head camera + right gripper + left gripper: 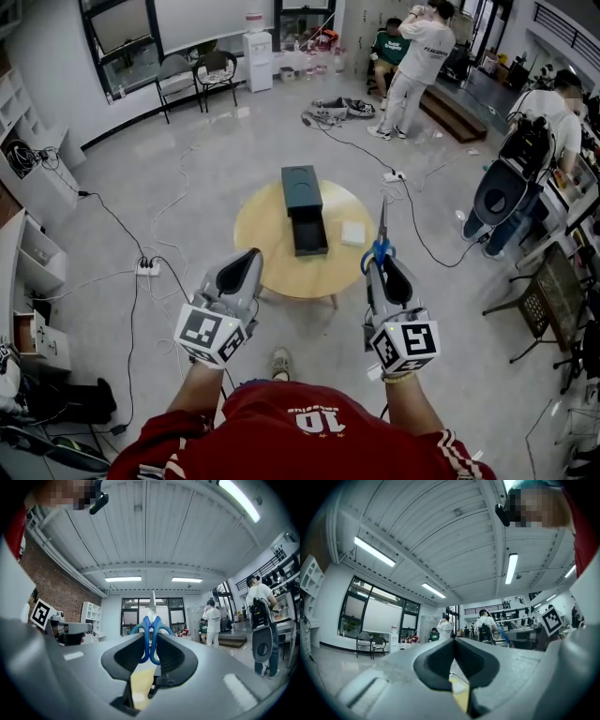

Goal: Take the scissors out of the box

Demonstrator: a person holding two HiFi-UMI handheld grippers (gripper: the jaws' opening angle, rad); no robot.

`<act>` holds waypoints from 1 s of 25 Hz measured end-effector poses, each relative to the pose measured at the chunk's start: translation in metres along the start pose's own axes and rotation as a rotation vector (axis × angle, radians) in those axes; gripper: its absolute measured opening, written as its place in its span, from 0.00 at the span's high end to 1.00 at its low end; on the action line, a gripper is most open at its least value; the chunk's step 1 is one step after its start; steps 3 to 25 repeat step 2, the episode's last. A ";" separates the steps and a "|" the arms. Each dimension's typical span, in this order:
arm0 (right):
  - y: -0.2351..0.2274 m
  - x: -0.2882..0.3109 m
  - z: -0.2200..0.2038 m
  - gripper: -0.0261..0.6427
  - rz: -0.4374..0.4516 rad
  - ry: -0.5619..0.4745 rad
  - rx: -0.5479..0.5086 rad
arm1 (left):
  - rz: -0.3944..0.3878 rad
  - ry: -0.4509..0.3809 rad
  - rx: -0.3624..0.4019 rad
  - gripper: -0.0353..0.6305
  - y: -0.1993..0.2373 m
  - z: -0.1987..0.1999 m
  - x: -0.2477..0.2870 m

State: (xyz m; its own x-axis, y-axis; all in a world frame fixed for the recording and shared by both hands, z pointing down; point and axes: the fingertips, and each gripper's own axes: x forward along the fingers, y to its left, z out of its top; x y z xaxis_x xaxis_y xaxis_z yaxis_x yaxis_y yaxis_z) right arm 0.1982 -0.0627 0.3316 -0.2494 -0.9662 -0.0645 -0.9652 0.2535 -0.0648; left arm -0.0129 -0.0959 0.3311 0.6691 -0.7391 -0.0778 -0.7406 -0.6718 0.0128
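Note:
My right gripper is shut on the blue handles of the scissors, whose silver blades point forward over the right edge of the round wooden table. In the right gripper view the scissors stand upright between the jaws of the right gripper. On the table lies the dark box, its drawer pulled out toward me. My left gripper hovers level before the table's near left edge. It is shut with nothing held.
A small white pad lies on the table right of the drawer. Cables and a power strip run over the floor. Chairs and two people are at the back. A person with a dark seat-like rig stands at the right, shelves at the left.

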 end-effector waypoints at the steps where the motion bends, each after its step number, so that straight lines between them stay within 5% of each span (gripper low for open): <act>1: 0.000 0.000 0.001 0.84 0.001 -0.002 0.000 | 0.000 0.000 0.001 0.94 0.000 0.001 0.000; 25: 0.000 0.000 0.003 0.84 0.002 -0.004 0.000 | 0.001 0.000 0.002 0.94 0.000 0.001 0.001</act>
